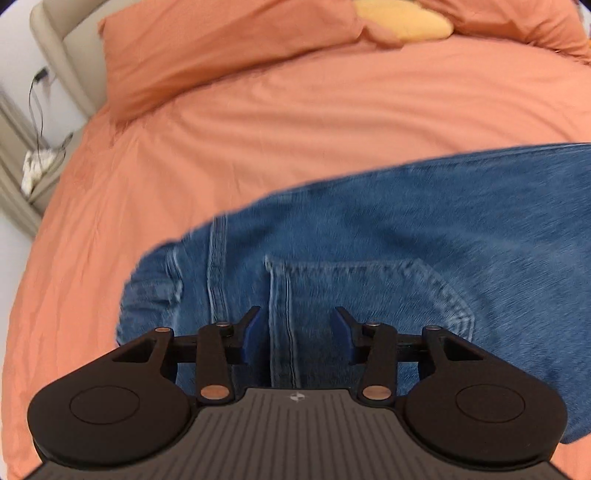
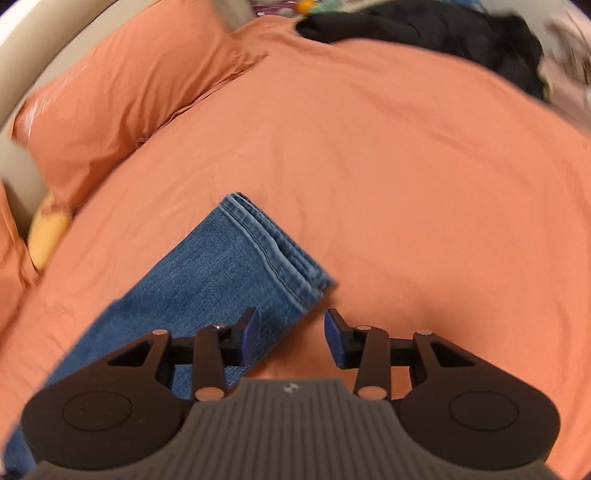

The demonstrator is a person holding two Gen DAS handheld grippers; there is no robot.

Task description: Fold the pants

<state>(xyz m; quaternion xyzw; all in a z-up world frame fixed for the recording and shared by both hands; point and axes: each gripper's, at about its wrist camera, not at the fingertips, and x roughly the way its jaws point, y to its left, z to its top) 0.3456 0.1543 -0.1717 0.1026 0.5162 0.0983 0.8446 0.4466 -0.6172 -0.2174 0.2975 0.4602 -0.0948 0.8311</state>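
Note:
Blue denim pants [image 1: 388, 236] lie flat on the orange bed cover [image 1: 295, 122], back pocket [image 1: 369, 295] up. My left gripper [image 1: 298, 325] hovers over the waist end beside the pocket seam. Its blue pads [image 1: 253, 332] stand apart, pinching nothing. In the right wrist view the stacked leg hems [image 2: 280, 251] of the pants [image 2: 207, 273] point toward the pillows. My right gripper [image 2: 291, 326] is open just short of the hem corner. Its left finger is over the denim and its right finger over the bare cover [image 2: 406, 184].
Orange pillows [image 1: 221, 48] and a yellow cushion [image 1: 406, 22] lie at the head of the bed by a beige headboard [image 1: 62, 48]. A bedside unit with cables [image 1: 37, 162] stands at the left. A heap of black clothing [image 2: 443, 33] sits at the far edge.

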